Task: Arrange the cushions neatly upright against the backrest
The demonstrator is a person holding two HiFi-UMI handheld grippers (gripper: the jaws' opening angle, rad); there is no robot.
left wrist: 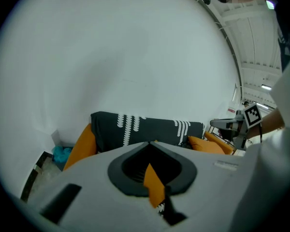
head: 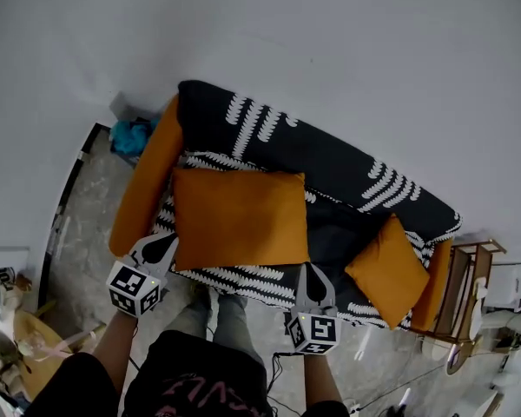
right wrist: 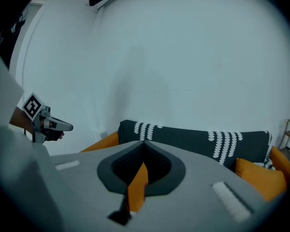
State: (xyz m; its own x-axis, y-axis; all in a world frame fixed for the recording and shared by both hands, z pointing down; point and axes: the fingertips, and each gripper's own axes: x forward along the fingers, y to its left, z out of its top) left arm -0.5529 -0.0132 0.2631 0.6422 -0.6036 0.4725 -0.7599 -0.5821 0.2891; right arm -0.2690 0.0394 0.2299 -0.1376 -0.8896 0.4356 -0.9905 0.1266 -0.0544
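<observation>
The left tool (head: 159, 246) is clamped shut on the front left corner of the large orange cushion (head: 239, 217); the right tool (head: 311, 274) is clamped shut on its front right corner; the cushion spreads over the left half of the sofa (head: 330, 159) seat, far edge by the backrest (head: 269, 133); a small orange cushion (head: 388, 270) sits tilted at the seat's right end.
</observation>
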